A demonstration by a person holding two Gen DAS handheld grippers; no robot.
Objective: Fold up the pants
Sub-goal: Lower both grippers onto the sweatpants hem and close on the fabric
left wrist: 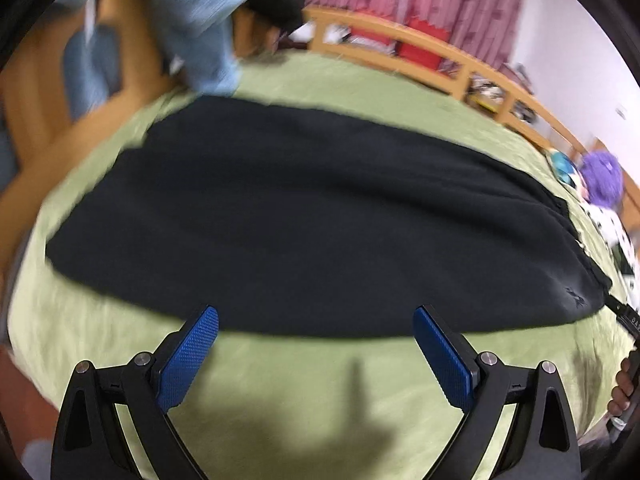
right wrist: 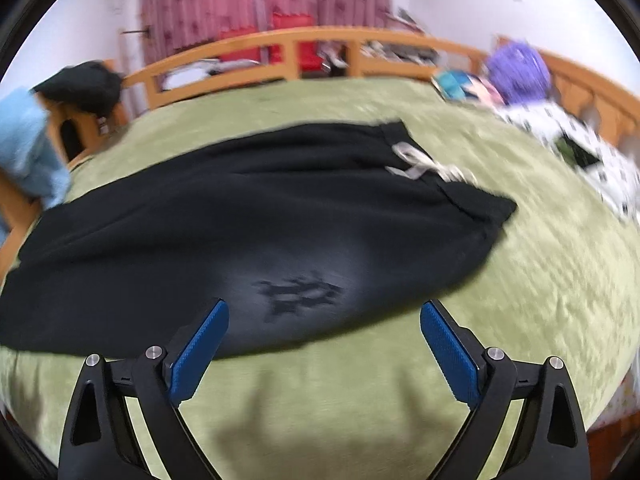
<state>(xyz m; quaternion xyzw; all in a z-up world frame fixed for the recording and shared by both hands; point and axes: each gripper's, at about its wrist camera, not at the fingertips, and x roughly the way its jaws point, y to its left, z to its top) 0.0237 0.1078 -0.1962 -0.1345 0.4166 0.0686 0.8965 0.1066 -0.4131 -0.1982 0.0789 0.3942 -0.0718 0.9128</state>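
Observation:
Black pants (left wrist: 312,216) lie flat on a green bedspread (left wrist: 320,392), folded lengthwise, legs to the left and waistband to the right. In the right wrist view the pants (right wrist: 240,220) show a dark logo (right wrist: 300,294) near the hip and a grey drawstring (right wrist: 424,166) at the waist. My left gripper (left wrist: 316,320) is open and empty, just above the pants' near edge at mid-length. My right gripper (right wrist: 324,312) is open and empty, over the near edge by the logo. The right gripper's body shows at the left wrist view's right edge (left wrist: 628,320).
A wooden bed rail (right wrist: 320,40) runs along the far side, with pink curtains behind. A light blue cloth (left wrist: 200,20) hangs at the left. A purple plush toy (right wrist: 518,70) and a black-and-white spotted cloth (right wrist: 560,132) lie at the right.

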